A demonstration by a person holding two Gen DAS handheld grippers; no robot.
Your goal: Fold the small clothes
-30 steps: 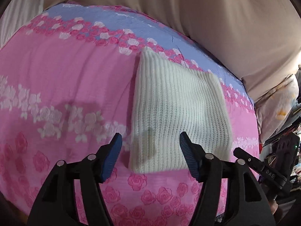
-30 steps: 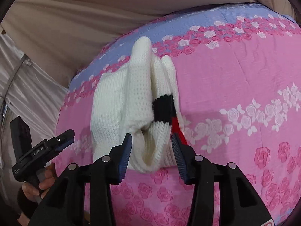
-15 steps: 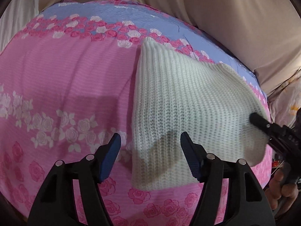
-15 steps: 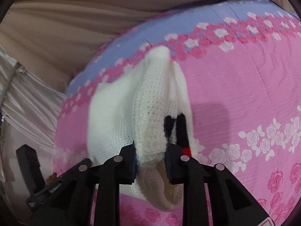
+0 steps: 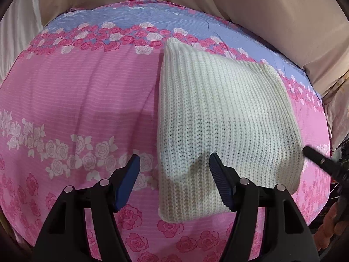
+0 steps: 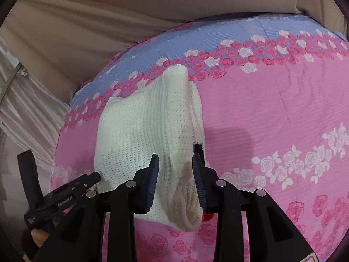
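Note:
A cream knit sweater [image 5: 218,109] lies folded on the pink rose bedspread [image 5: 76,87]. My left gripper [image 5: 174,166] hovers open over the sweater's near left edge, its right finger above the knit and nothing pinched. In the right wrist view, my right gripper [image 6: 176,168] has a thick rolled fold of the sweater [image 6: 141,131] filling the gap between its pads. Its jaws are opening, but the pads still touch the knit. Black trim [image 6: 198,148] and a bit of red [image 6: 207,217] peek out beside the right finger.
Beige drapery [image 5: 261,11] hangs behind the bed and a patterned pillow [image 5: 336,113] lies past its right edge. A person's hand [image 5: 331,222] holds the right gripper's handle. Pale fabric [image 6: 21,109] hangs beyond the bed's left side.
The right gripper closed on the sweater's rolled edge and carried it sideways across the garment. The black and red trim is now mostly covered. The left gripper tilted slightly and stayed open.

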